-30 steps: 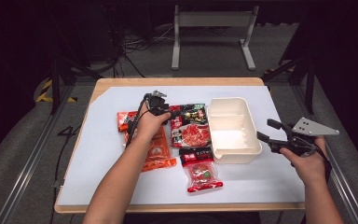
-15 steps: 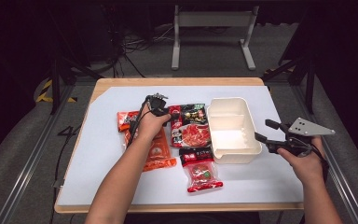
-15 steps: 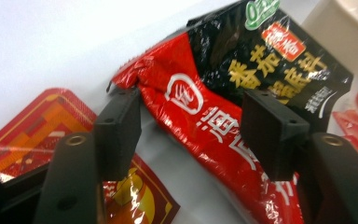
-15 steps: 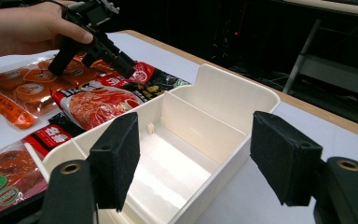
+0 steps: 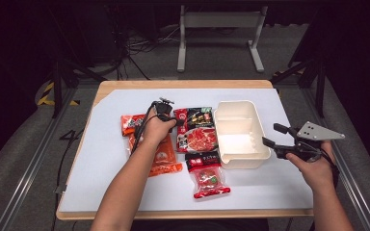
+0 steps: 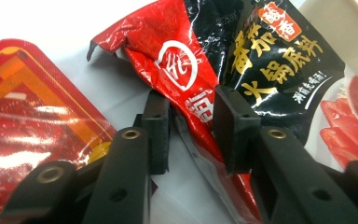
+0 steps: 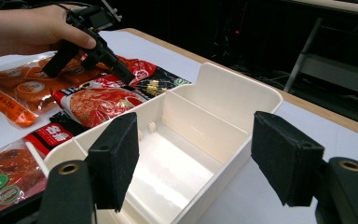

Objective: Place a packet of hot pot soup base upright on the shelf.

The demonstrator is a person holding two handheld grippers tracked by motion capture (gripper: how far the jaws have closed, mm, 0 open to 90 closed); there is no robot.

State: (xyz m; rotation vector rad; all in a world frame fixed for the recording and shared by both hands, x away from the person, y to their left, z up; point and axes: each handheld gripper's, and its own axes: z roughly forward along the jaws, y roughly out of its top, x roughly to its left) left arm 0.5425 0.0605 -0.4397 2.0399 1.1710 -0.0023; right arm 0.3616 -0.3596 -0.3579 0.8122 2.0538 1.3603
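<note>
A black-and-red sauce packet (image 5: 197,130) (image 6: 270,56) (image 7: 98,102) lies flat just left of the white divided bin (image 5: 220,130) (image 7: 223,93). My left gripper (image 5: 175,120) (image 6: 191,126) (image 7: 123,74) is down at the packet's red near-left corner. Its jaws stand narrowly apart with that crinkled corner between them. My right gripper (image 5: 270,134) (image 7: 196,158) hovers wide open to the right of the bin, holding nothing. The bin's compartments are bare.
An orange packet (image 5: 161,156) (image 6: 23,121) (image 7: 23,88) lies under my left forearm. A small red packet (image 5: 207,175) (image 7: 9,177) sits in front of the bin. All rest on a white mat (image 5: 106,159) over a wooden table. A metal stand (image 5: 219,38) is beyond the far edge.
My right gripper has drifted a little left, closer to the bin's right wall. The left hand and the packets have hardly moved.
</note>
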